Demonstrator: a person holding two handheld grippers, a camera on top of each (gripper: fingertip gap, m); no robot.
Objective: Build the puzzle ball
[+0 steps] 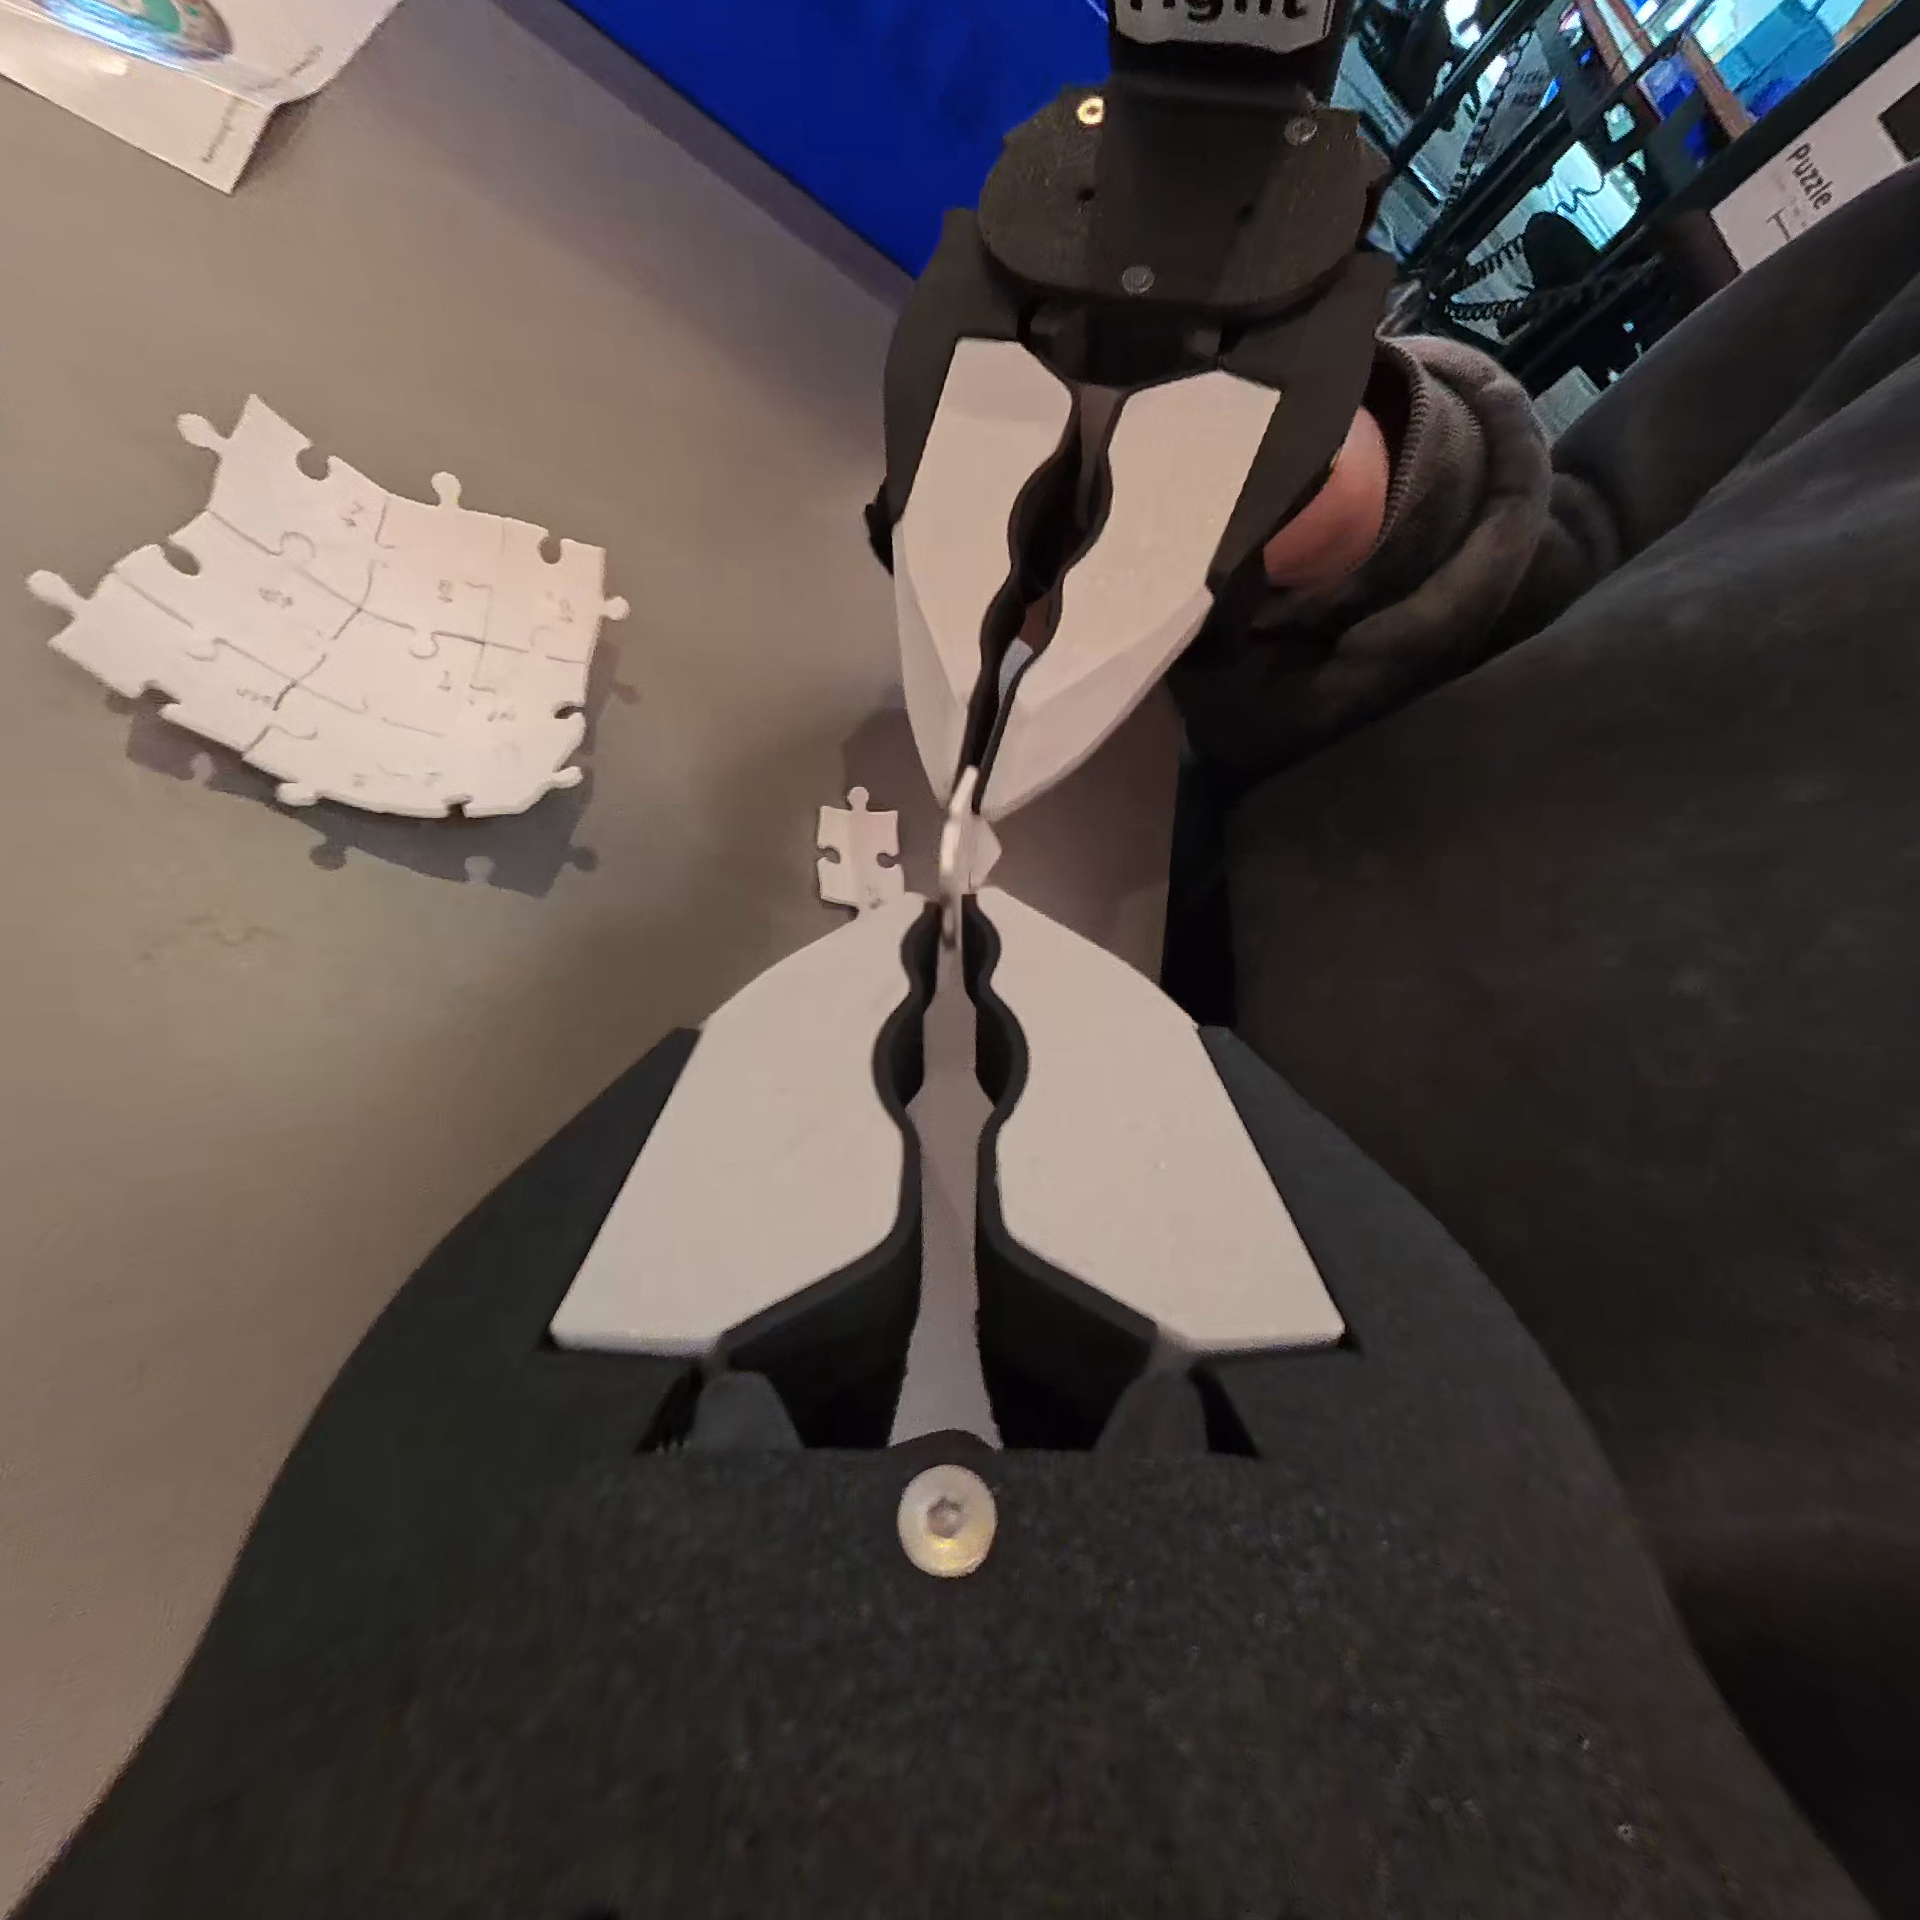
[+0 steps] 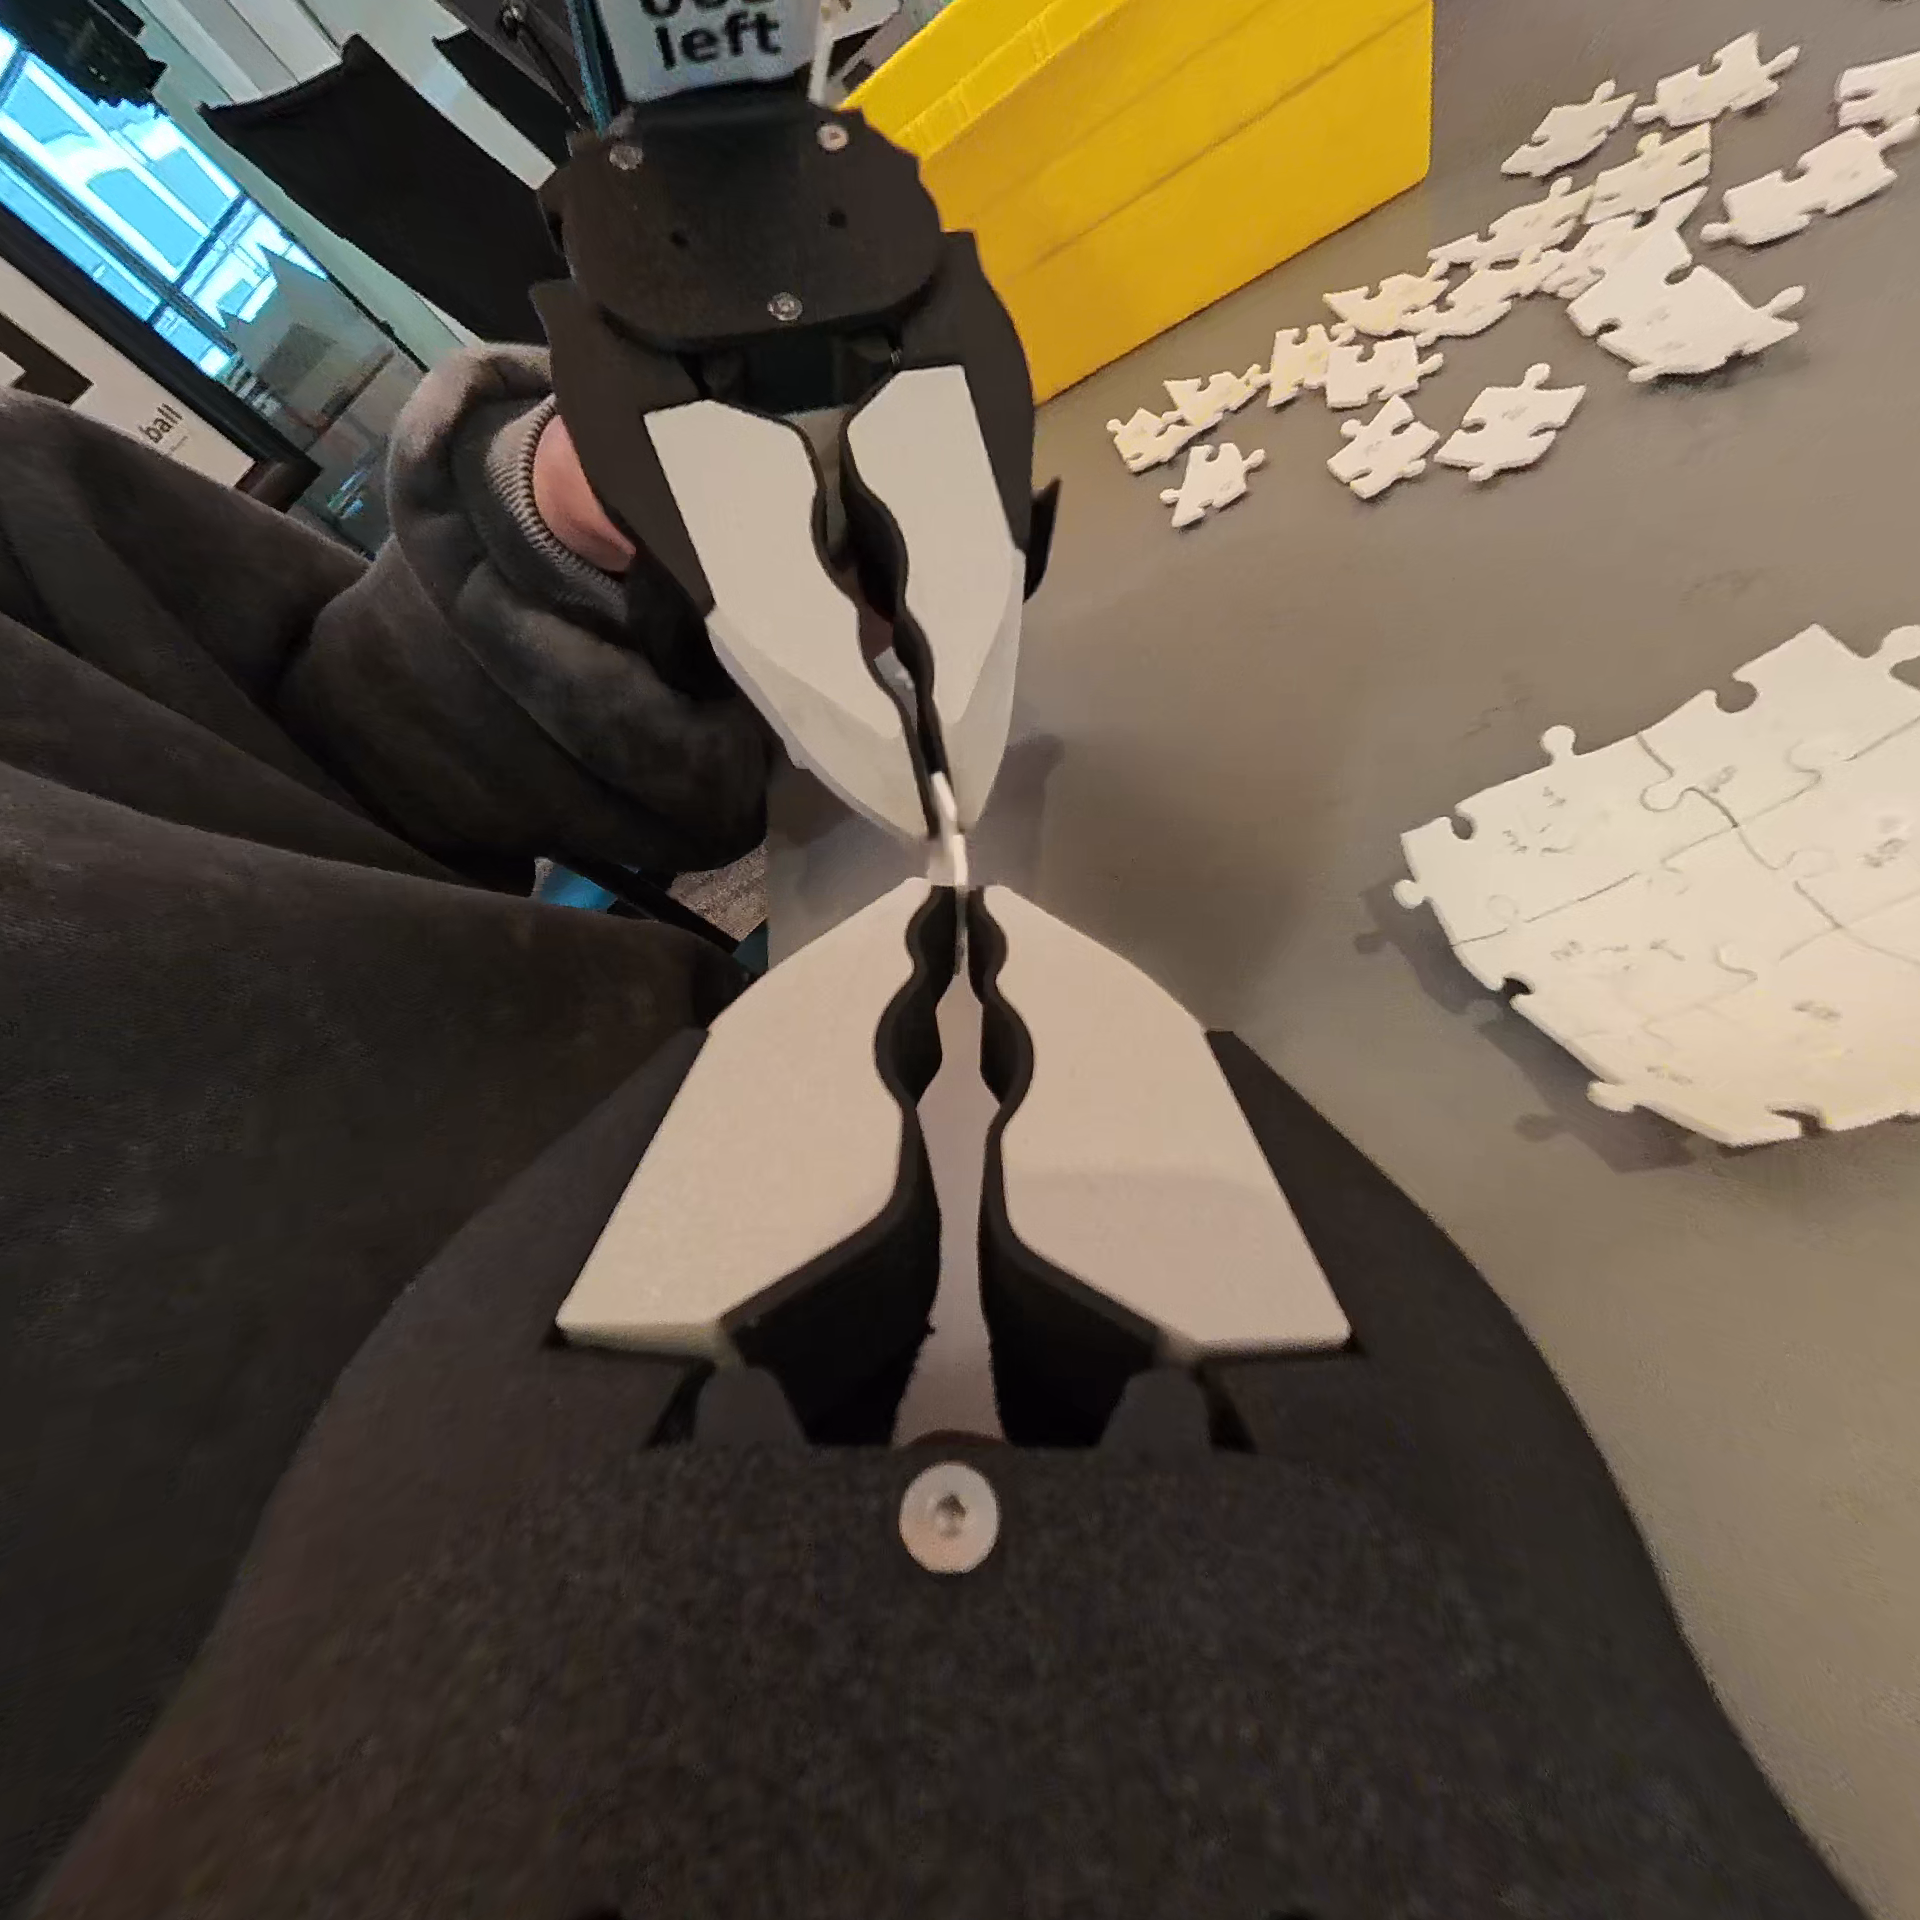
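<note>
My left gripper [image 1: 951,920] and my right gripper [image 2: 961,894] point at each other, tips almost touching, above the table's near edge. Both are shut on white puzzle pieces [image 1: 961,842] seen edge-on, which meet between the tips [image 2: 951,831]; I cannot tell whether it is one piece or two. The right gripper [image 1: 971,795] faces me in the left wrist view, the left gripper [image 2: 935,800] in the right wrist view. A small single piece [image 1: 857,857] shows just left of the tips. A curved assembled section [image 1: 332,644] of several joined pieces lies on the grey table [image 1: 312,1091]; it also shows in the right wrist view [image 2: 1683,904].
Several loose white pieces [image 2: 1507,312] are scattered at the back of the table beside a yellow bin [image 2: 1195,156]. A printed sheet [image 1: 187,73] and a blue panel [image 1: 831,104] lie at the far side. The person's dark clothing [image 2: 260,935] is close behind the grippers. The curved assembled section [image 1: 332,644] is about 15 cm from both grippers' fingertips. Seen from the right wrist view [image 2: 1755,853] as well.
</note>
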